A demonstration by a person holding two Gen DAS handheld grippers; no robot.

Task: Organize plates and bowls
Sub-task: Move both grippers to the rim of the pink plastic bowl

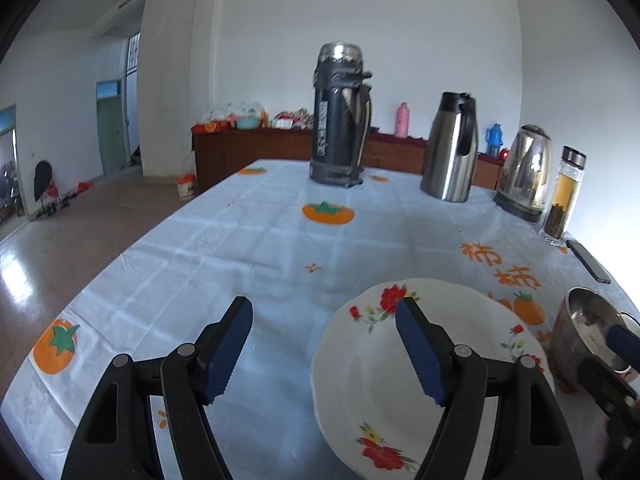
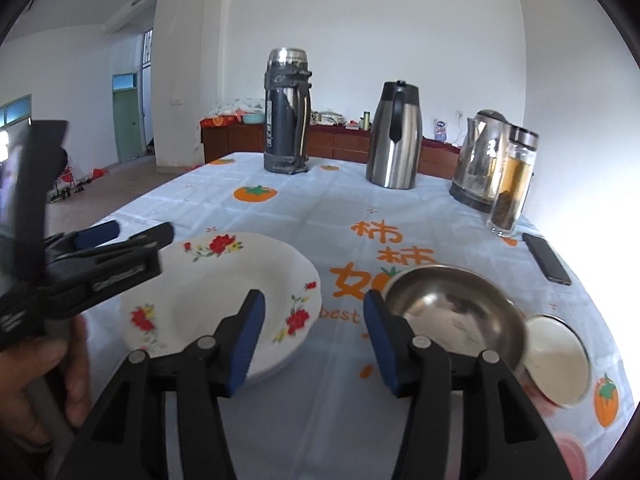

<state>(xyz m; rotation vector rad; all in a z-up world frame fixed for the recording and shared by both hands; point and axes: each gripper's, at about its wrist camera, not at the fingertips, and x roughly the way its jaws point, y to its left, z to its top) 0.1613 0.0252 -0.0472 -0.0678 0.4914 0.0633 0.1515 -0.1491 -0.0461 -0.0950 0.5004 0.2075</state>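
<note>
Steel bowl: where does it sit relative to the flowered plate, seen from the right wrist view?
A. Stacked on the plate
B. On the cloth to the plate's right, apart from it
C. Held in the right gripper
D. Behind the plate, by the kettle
B: the steel bowl rests on the tablecloth to the right of the plate, with bare cloth between them, and the right gripper is open with nothing in it.

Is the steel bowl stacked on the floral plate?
No, the steel bowl sits on the tablecloth beside the floral plate, apart from it.
</note>
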